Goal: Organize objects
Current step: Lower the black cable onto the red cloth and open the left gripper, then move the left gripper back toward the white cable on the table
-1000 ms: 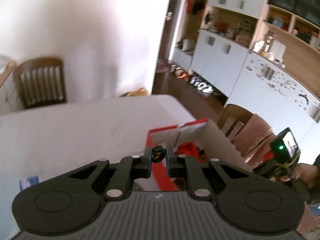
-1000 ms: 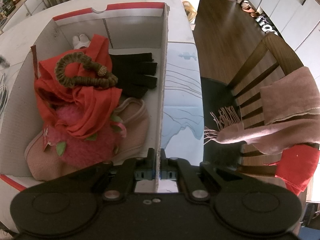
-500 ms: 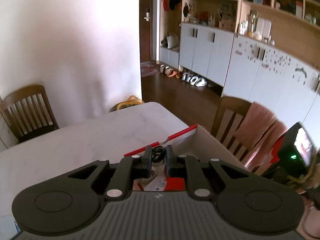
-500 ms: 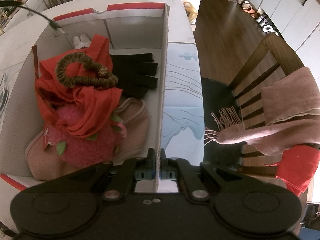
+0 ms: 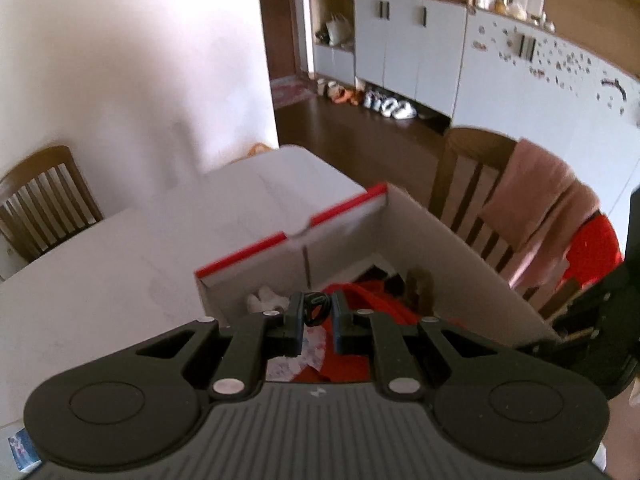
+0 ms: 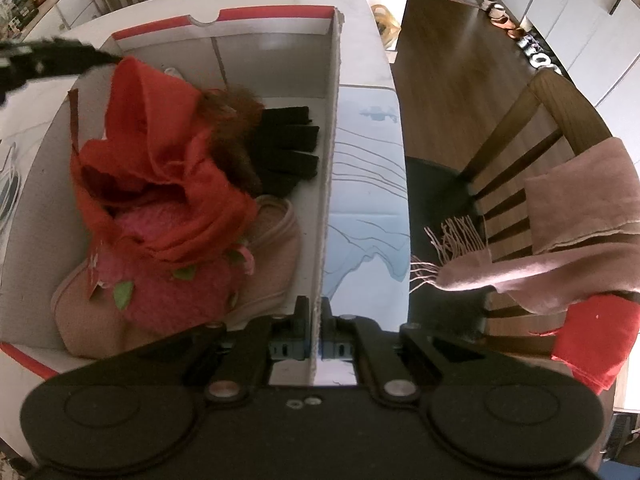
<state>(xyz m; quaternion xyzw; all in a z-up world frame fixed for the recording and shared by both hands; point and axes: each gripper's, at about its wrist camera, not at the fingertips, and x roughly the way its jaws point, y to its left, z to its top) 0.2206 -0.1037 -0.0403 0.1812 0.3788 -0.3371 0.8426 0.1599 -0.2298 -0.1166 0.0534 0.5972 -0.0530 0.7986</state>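
Two claws: left claw (image 5: 316,312) pinches a black cable (image 5: 316,309) at frame centre above the box (image 5: 460,248); right claw (image 6: 315,312) clamps the box wall (image 6: 326,216).

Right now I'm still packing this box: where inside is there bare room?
Bare floor shows in the box along the far wall, between the red cloth and black gloves. The near end is crowded: pink plush on beige slippers.
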